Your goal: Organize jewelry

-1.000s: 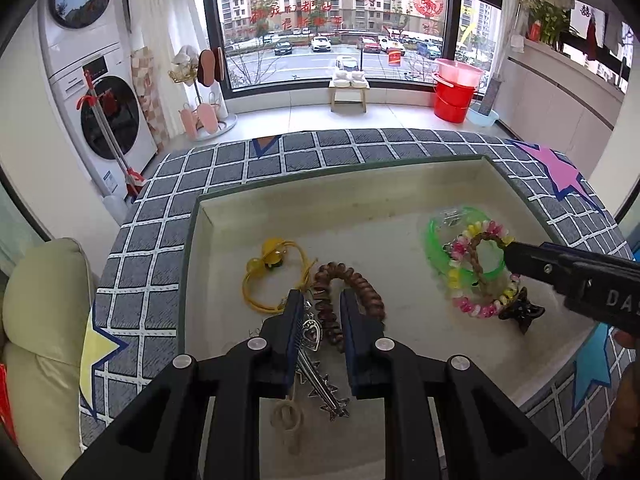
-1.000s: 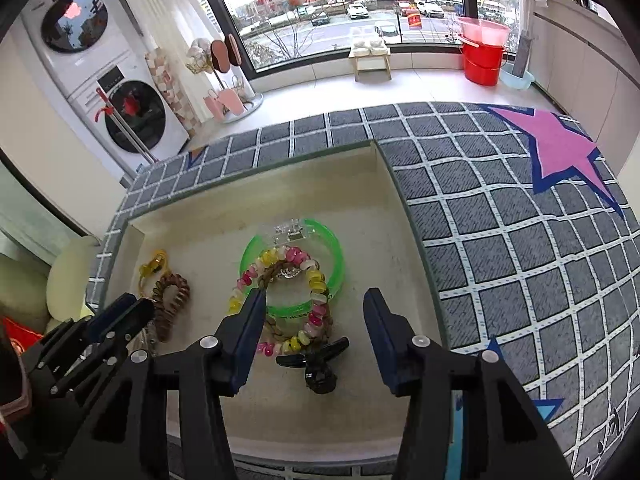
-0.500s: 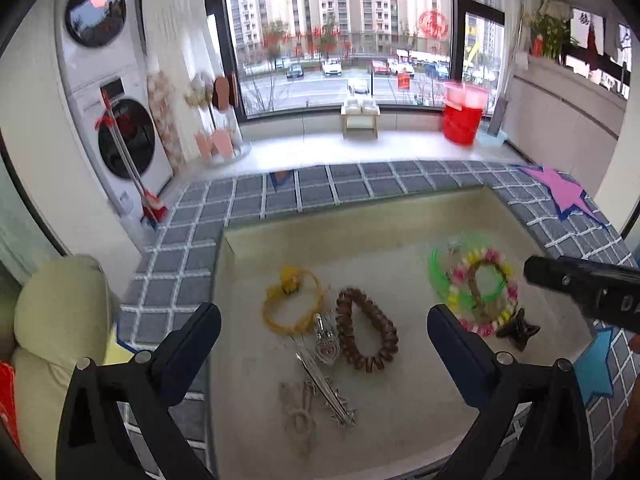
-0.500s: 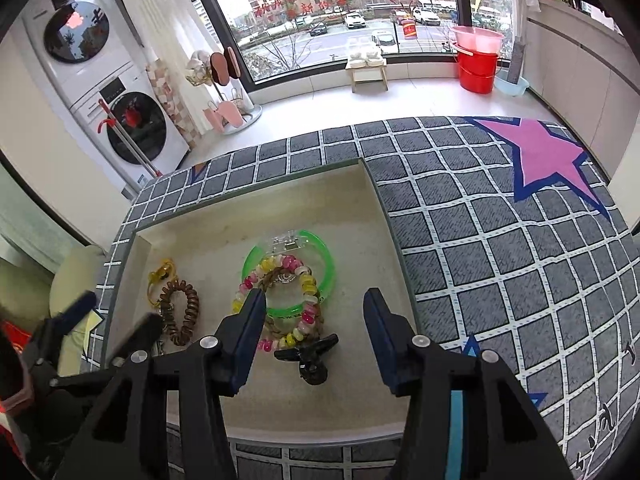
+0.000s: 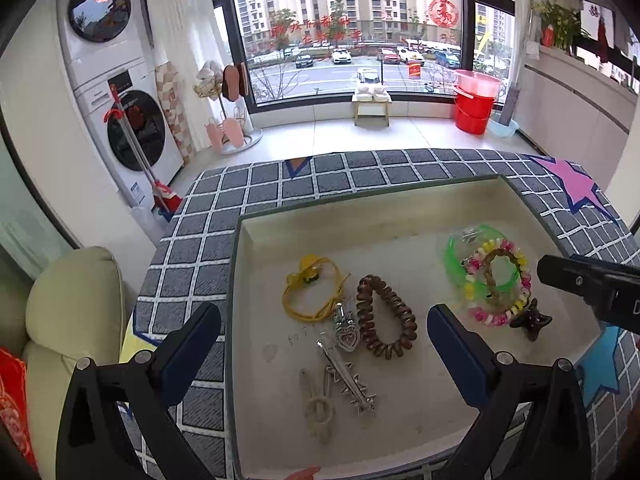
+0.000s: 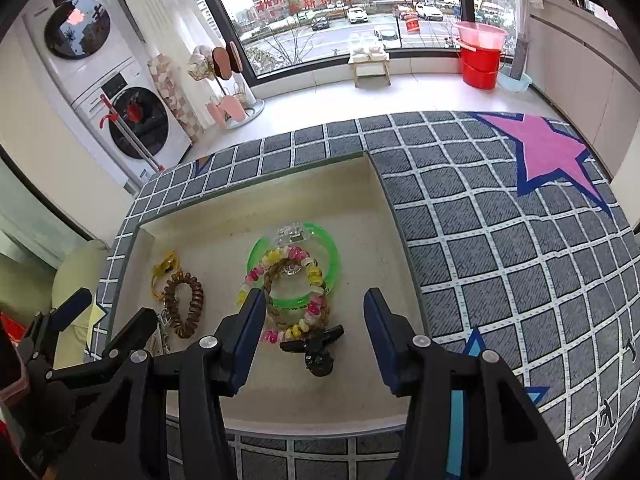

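Observation:
A cream tray holds the jewelry. In the left wrist view lie a yellow cord loop, a brown spiral hair tie, a silver heart pendant, a silver spiked clip, a beige clip, a green bangle, a pink and yellow bead bracelet and a black claw clip. My left gripper is wide open and empty above the pendant. My right gripper is open and empty above the bead bracelet and black claw clip.
The tray sits on a grey checked cloth with a pink star. A cream cushion lies left of the table. Washing machines stand at the far left, red buckets by the window.
My left gripper, shut around the silver pendant a second ago, has opened wide and lifted back; the pendant lies on the tray. My right gripper rose slightly and stays open.

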`<move>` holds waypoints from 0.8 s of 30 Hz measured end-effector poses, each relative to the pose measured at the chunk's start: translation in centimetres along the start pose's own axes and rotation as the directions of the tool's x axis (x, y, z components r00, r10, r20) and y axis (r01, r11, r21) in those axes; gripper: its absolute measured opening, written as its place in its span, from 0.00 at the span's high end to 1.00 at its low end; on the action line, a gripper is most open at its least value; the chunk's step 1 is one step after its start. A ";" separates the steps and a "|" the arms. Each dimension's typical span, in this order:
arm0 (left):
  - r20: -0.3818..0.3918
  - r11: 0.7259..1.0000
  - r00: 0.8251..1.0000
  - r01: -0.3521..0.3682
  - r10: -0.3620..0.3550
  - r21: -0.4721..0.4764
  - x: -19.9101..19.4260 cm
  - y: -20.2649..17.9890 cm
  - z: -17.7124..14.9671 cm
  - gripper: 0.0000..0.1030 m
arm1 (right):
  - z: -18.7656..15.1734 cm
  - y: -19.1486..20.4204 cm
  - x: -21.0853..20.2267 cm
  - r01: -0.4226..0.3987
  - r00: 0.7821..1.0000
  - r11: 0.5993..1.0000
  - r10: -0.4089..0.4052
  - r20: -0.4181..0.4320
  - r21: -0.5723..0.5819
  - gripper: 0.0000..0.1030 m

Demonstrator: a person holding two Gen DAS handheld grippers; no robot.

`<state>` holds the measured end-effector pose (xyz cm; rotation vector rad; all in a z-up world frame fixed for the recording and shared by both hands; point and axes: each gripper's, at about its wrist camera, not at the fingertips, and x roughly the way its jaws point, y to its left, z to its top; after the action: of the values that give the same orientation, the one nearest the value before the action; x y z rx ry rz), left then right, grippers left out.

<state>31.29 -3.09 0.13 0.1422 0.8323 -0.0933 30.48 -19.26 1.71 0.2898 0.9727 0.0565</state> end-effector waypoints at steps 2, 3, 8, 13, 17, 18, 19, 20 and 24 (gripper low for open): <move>-0.010 1.000 1.000 0.010 -0.010 -0.011 -0.1 0.2 -0.1 0.00 | -0.1 0.2 0.1 -0.003 1.000 1.000 0.002 -0.006 -0.009 0.38; -0.011 1.000 1.000 0.013 -0.013 -0.013 -0.1 0.2 -0.2 0.00 | -0.1 0.3 0.1 -0.002 1.000 1.000 0.002 -0.008 -0.013 0.38; -0.009 1.000 1.000 0.002 -0.001 0.010 -0.7 0.1 -0.8 0.00 | -0.5 0.7 -0.1 -0.021 1.000 1.000 0.021 -0.010 -0.022 0.21; -0.012 1.000 1.000 -0.021 0.021 0.022 -0.8 0.2 -1.2 0.00 | -0.8 1.2 -0.3 -0.012 1.000 0.999 0.012 -0.012 -0.042 0.21; -0.015 0.999 1.000 -0.026 0.027 0.025 -1.1 0.3 -1.6 0.00 | -1.0 1.2 -0.7 0.010 1.000 0.999 -0.010 0.006 -0.047 0.08; -0.015 0.999 1.000 -0.027 0.028 0.025 -1.1 0.4 -1.7 0.00 | -1.1 1.2 -0.9 0.014 1.000 0.999 -0.013 0.017 -0.050 0.03; -0.014 0.999 1.000 -0.028 0.028 0.025 -1.2 0.4 -1.7 0.00 | -1.2 1.2 -1.0 0.017 0.999 0.998 -0.016 0.029 -0.054 0.00; -0.014 0.999 0.999 -0.029 0.029 0.025 -1.3 0.4 -1.9 0.00 | -1.3 1.3 -1.2 0.024 0.999 0.998 -0.021 0.041 -0.060 0.00; -0.013 0.999 0.999 -0.033 0.034 0.020 -1.5 0.5 -2.1 0.00 | -1.8 1.6 -1.5 0.061 0.996 0.994 -0.055 0.070 -0.092 0.00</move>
<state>28.84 -2.25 -0.13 0.1753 0.8421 -0.0692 28.32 -17.65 2.38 0.1757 0.9086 0.0390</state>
